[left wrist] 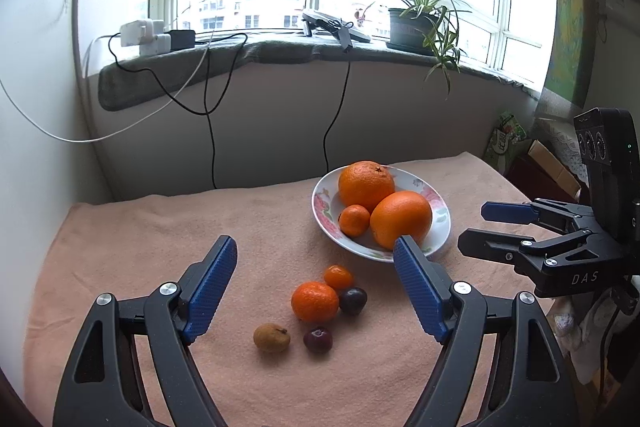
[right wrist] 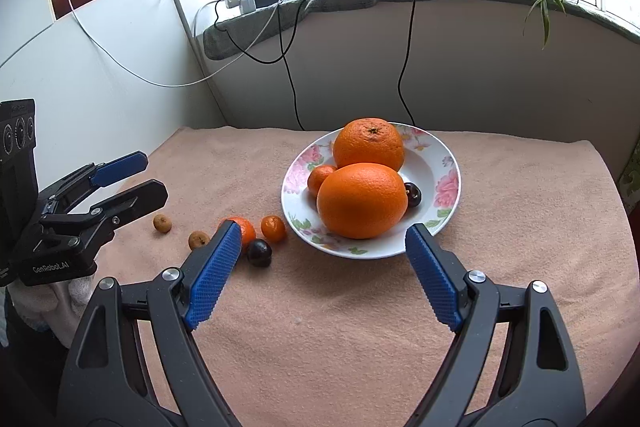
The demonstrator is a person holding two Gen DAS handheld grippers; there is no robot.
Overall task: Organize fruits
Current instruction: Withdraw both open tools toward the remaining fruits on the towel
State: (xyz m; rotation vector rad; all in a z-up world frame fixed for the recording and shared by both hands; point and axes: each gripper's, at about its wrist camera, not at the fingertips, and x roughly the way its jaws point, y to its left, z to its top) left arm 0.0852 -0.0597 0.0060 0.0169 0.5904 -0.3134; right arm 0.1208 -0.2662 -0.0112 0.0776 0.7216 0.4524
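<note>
A floral plate (left wrist: pixel 442 223) (right wrist: pixel 440 163) holds two big oranges (left wrist: pixel 401 219) (right wrist: pixel 362 200), a small mandarin (left wrist: pixel 354 220) and a dark cherry (right wrist: pixel 413 194). Loose on the pink cloth lie a mandarin (left wrist: pixel 315 301) (right wrist: pixel 247 229), a kumquat (left wrist: pixel 338 276) (right wrist: pixel 273 228), two cherries (left wrist: pixel 353 300) (left wrist: pixel 318 339) and brown longans (left wrist: pixel 271 337) (right wrist: pixel 199 239) (right wrist: pixel 162 223). My left gripper (left wrist: pixel 316 247) is open and empty above the loose fruit. My right gripper (right wrist: pixel 324 233) is open and empty in front of the plate; it also shows in the left wrist view (left wrist: pixel 476 227).
A wall and a windowsill with cables (left wrist: pixel 208 107), chargers (left wrist: pixel 144 33) and a potted plant (left wrist: pixel 416 23) stand behind the table. Boxes (left wrist: pixel 540 163) sit beyond the table's right edge. The left gripper shows at the left of the right wrist view (right wrist: pixel 148 175).
</note>
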